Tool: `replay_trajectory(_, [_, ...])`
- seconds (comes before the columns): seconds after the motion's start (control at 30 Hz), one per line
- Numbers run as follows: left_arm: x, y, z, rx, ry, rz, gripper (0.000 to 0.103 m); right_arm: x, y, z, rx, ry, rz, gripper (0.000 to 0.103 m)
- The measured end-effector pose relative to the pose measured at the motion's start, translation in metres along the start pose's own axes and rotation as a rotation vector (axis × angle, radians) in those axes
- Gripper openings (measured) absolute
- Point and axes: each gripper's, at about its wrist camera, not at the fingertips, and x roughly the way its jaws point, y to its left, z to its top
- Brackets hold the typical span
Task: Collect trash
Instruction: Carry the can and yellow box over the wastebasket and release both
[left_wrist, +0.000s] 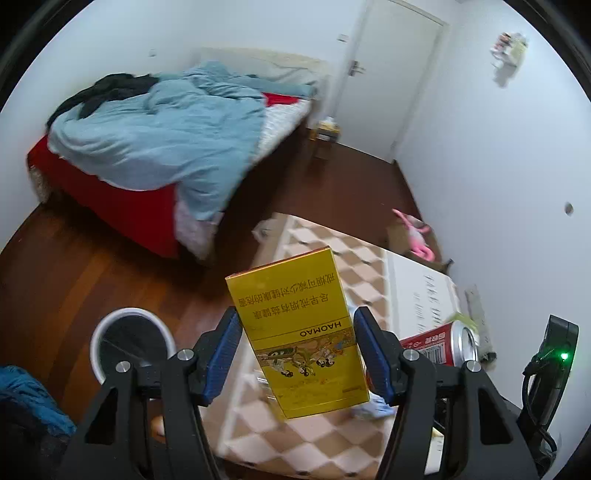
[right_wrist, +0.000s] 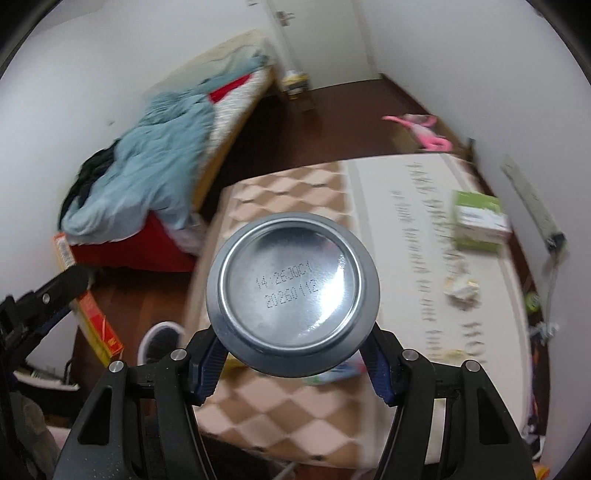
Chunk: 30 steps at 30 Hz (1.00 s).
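In the left wrist view my left gripper (left_wrist: 297, 319) is shut on a long yellow carton (left_wrist: 299, 332) printed "HAOMAO", held upright above the checkered mat (left_wrist: 325, 443). My right gripper (right_wrist: 293, 343) is shut on a drink can (right_wrist: 291, 284), whose silver base faces the camera. The same can shows red (left_wrist: 439, 345) at the right of the left wrist view. A white bin with a black liner (left_wrist: 129, 343) stands on the wooden floor, left of and below the carton. On the mat lie a green box (right_wrist: 478, 218) and crumpled paper (right_wrist: 461, 288).
A bed with a blue duvet (left_wrist: 166, 129) fills the far left. A pink toy on a cardboard box (right_wrist: 424, 129) and a power strip (right_wrist: 532, 199) lie by the right wall. A blue garment (left_wrist: 26, 398) sits near the bin. The door (left_wrist: 391, 74) is at the back.
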Motion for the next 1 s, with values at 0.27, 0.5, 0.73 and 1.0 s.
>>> replay_trajectory(0.27, [0.028, 0.145, 0.009, -0.089, 0.062, 0.145, 0.059, 0.081, 0.14, -0.005, -0.118, 0.117, 0.131, 0.067])
replay_trajectory(0.5, [0.096, 0.277, -0.01, -0.251, 0.25, 0.152, 0.059, 0.186, 0.246, -0.041, -0.202, 0.309, 0.188, 0.067])
replay_trajectory(0.73, [0.167, 0.36, -0.047, -0.406, 0.462, 0.103, 0.061, 0.284, 0.302, -0.087, -0.273, 0.517, 0.181, 0.067])
replay_trajectory(1.0, [0.167, 0.389, -0.07, -0.436, 0.449, 0.25, 0.099, 0.371, 0.334, -0.111, -0.287, 0.698, 0.176, 0.084])
